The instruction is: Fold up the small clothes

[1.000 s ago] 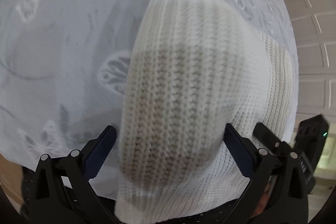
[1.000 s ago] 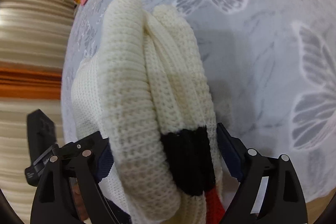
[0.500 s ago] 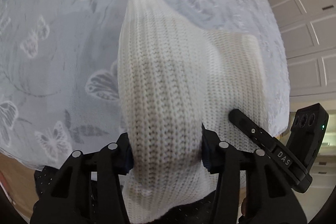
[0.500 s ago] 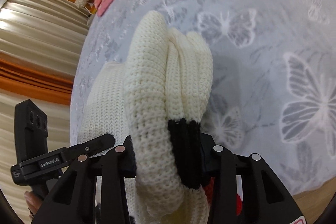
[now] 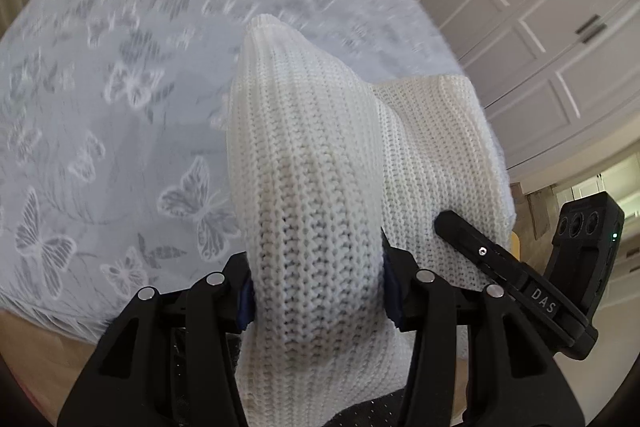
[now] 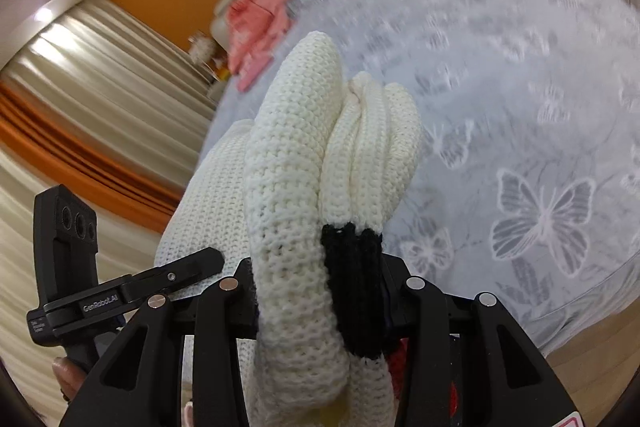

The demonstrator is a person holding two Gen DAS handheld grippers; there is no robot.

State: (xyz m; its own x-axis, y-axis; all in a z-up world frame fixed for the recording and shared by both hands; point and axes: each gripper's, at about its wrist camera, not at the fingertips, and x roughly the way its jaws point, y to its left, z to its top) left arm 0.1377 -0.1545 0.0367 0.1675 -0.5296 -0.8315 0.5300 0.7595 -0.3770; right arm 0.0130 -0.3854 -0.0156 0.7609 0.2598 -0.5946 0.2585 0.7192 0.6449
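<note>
A cream knitted sweater (image 5: 312, 187) fills the middle of the left wrist view. My left gripper (image 5: 316, 291) is shut on a bunched edge of it and holds it off the surface. In the right wrist view the same sweater (image 6: 296, 187) is bunched in thick folds, with a black band (image 6: 354, 283) and a bit of red low down. My right gripper (image 6: 320, 291) is shut on those folds. The right gripper shows at the right edge of the left wrist view (image 5: 516, 287). The left gripper shows at the left of the right wrist view (image 6: 120, 291).
A grey-white cloth with butterfly prints (image 5: 120, 115) covers the surface below, also in the right wrist view (image 6: 520, 147). A pink garment (image 6: 256, 31) lies at its far side. White cupboard doors (image 5: 552, 27) stand to the right. Curtains (image 6: 80, 99) hang at left.
Both grippers closed on the sweater, then lifted it and tilted up, so more of the far room shows. The background is now blurred with motion.
</note>
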